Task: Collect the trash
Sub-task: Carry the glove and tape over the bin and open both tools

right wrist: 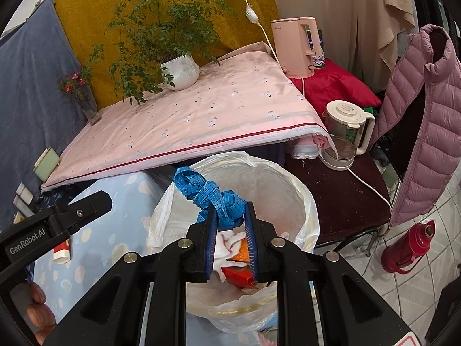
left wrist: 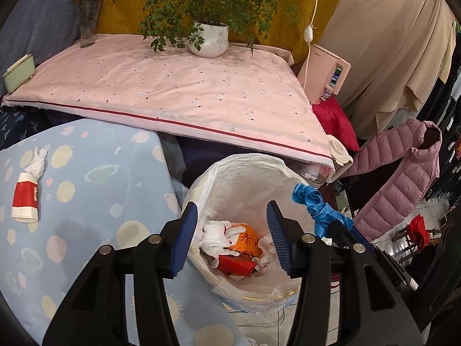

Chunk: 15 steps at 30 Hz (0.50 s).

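Closest to us, our right gripper (right wrist: 230, 239) has its fingers clenched on a crumpled blue measuring tape (right wrist: 211, 196), most of which bunches up beyond and to the left of the fingertips. Directly below those fingers gapes the trash bin (right wrist: 308, 216), lined with a white plastic bag; at its bottom lie white tissues (left wrist: 219, 235), an orange wrapper (left wrist: 245, 239) and a red packet (left wrist: 237, 265).

Our left gripper (left wrist: 232, 240) hangs over the same bin with its fingers released and nothing between them, the discarded bits showing through the gap.

We judge the step in hand to be dropping the tape. To do it well, we should keep the right fingers over the middle of the opening, since the tape's loose coils lean toward the near-left rim and could catch on the bag's folded edge or spill onto the blue spotted tabletop (left wrist: 95, 190). Opening wide in one go should let the whole bundle fall clear; a slight shake may help if a loop clings to the ribbed pads.

Farther left of the left fingers, on that tabletop, a red-and-white paper cup (left wrist: 25, 199) lies on its side with a wad of tissue (left wrist: 37, 163) at its mouth, likely the next things to collect.
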Each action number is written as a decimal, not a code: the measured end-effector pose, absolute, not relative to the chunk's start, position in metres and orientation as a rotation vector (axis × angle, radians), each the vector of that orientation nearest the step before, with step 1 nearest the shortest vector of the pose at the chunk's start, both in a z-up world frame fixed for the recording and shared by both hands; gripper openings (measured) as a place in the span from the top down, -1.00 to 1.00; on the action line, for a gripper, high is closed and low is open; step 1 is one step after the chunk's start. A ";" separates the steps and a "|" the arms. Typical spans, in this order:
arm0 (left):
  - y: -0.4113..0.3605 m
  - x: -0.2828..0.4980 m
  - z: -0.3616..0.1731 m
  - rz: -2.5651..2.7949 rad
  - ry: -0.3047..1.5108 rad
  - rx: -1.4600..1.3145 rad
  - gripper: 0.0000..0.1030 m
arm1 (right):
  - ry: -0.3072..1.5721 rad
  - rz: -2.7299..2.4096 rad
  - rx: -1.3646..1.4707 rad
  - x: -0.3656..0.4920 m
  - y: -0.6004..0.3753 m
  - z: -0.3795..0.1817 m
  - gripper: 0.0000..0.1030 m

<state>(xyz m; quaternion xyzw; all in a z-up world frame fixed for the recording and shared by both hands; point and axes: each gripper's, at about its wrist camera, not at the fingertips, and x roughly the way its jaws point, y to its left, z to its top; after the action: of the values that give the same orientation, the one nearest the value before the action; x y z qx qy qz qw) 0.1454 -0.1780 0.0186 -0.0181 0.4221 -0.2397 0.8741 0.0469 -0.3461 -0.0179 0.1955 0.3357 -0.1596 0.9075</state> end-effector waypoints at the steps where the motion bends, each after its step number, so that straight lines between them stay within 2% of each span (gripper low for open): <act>1: -0.177 0.146 0.018 -0.497 0.882 -0.037 0.08 | 0.693 -0.327 0.404 0.047 -0.345 -0.018 0.66; 15: -0.170 0.145 0.015 -0.473 0.883 -0.031 0.02 | 0.696 -0.312 0.388 0.052 -0.337 -0.017 0.66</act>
<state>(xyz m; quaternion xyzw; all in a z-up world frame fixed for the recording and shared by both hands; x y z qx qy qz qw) 0.1447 -0.1699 0.0145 -0.0147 0.4232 -0.2268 0.8771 0.0524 -0.3370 -0.0174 0.1880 0.3374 -0.1512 0.9099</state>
